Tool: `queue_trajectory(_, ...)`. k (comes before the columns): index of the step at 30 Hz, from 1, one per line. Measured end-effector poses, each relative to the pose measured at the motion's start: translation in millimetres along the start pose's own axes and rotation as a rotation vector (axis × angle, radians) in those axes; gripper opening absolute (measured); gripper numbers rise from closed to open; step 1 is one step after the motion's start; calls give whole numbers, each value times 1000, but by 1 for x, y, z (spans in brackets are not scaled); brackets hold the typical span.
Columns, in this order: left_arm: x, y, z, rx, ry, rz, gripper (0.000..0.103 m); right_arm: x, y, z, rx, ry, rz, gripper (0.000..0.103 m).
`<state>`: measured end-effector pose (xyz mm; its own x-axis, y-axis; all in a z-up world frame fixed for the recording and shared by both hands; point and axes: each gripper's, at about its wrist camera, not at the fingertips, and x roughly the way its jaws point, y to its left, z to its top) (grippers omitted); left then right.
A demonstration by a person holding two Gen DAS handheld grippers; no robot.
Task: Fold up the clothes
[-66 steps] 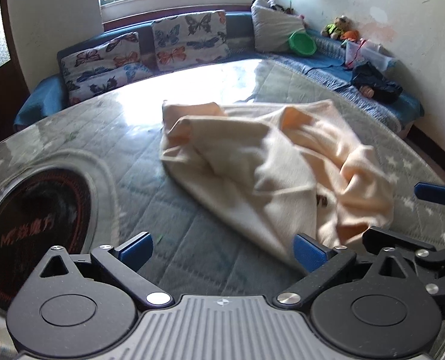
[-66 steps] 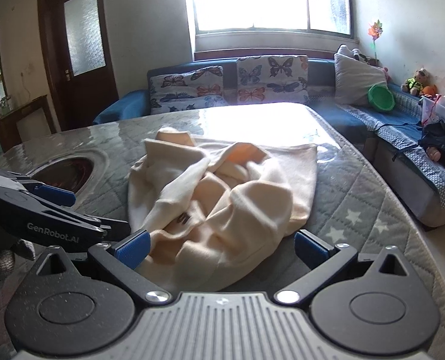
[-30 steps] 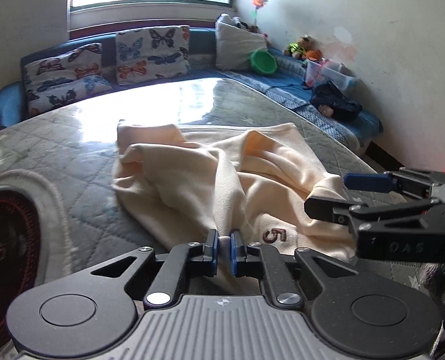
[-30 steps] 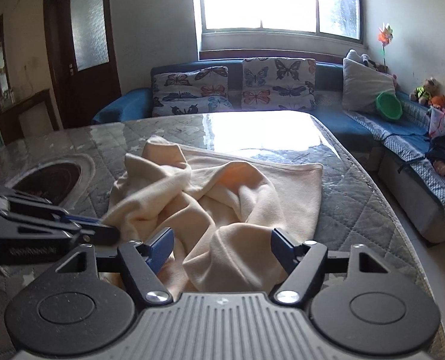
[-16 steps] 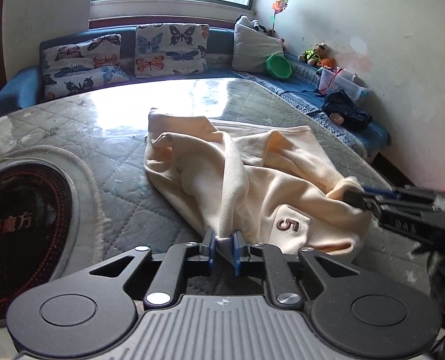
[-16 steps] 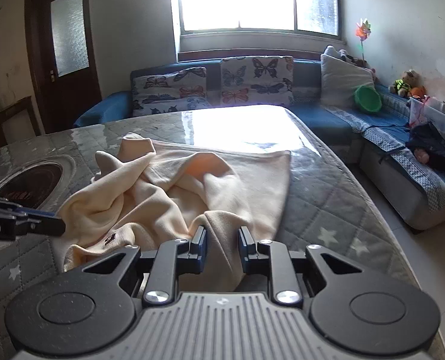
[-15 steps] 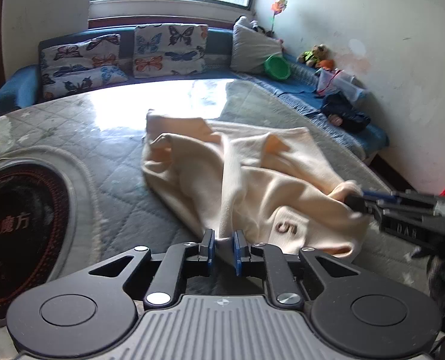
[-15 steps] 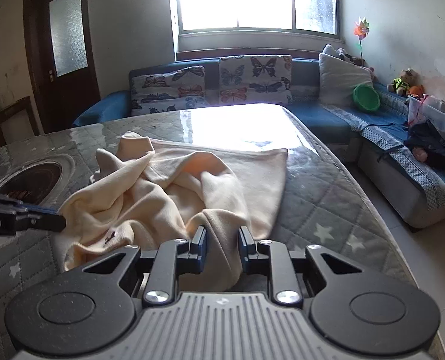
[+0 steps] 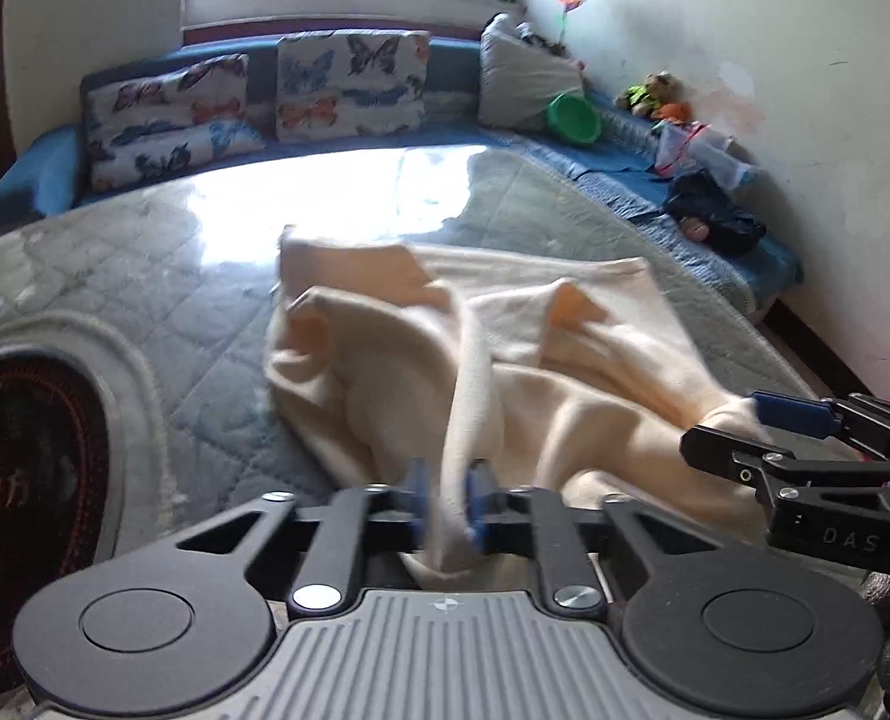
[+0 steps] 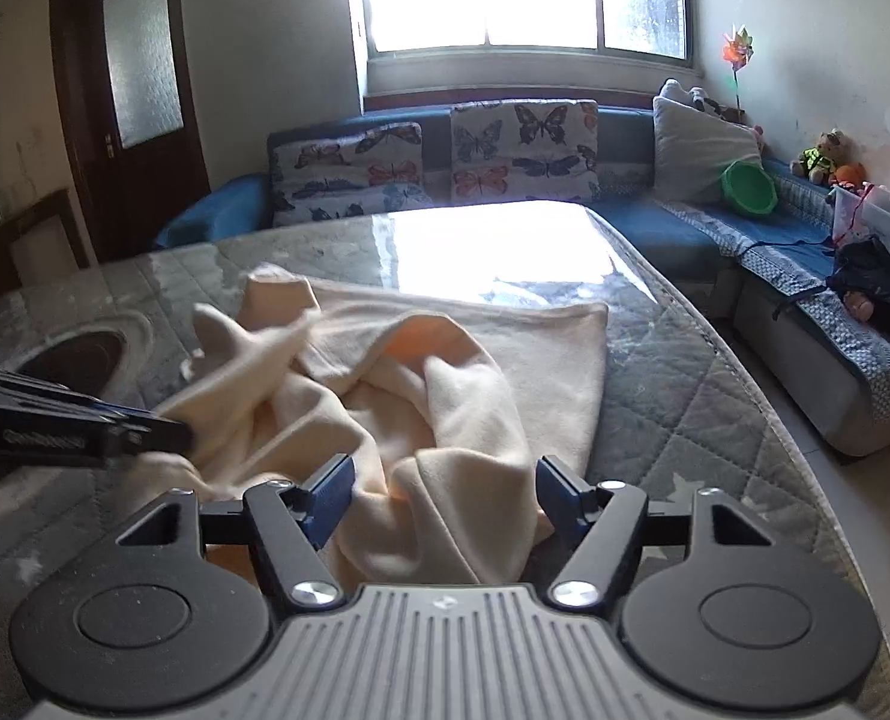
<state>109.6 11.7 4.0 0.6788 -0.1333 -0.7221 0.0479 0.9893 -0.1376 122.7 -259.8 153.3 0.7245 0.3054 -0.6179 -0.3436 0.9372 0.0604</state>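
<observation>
A cream garment [image 9: 565,408] lies crumpled on the quilted table cover [image 9: 174,312]. In the left wrist view my left gripper [image 9: 448,504] has closed on a raised fold at the garment's near edge, the blue pads pinching the cloth. My right gripper [image 9: 721,426] comes in from the right at the garment's other near corner. In the right wrist view my right gripper [image 10: 445,492] has its jaws opening wide; a lump of the garment [image 10: 457,396] lies between the pads, which do not press on it. The left gripper [image 10: 168,432] shows there at the left edge, on the cloth.
A dark round disc [image 9: 24,480] is set into the table at the left. The table's right edge [image 10: 763,408] drops to the floor. A blue sofa [image 10: 673,234] with butterfly cushions, a green bowl [image 10: 748,186] and toys runs along the back and right.
The right jaws, shut on the garment's edge half a second ago, now stand wide apart. The left jaws stay pinched on the fold. The garment has shifted slightly.
</observation>
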Motion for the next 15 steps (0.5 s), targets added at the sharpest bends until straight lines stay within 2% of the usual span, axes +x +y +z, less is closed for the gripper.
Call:
queue_trajectory(2,-3,10,-5,-16,0,6,4,8,0,-4,3,32,-20,60)
queue_trajectory(5,-12,24,-13,-47,-9,9,3,11,2,-11,11,40,-16,55)
queue_trajectory(15,-58,89,-38,-167,-70,96,3,18,57,-8,-64,49,49,54)
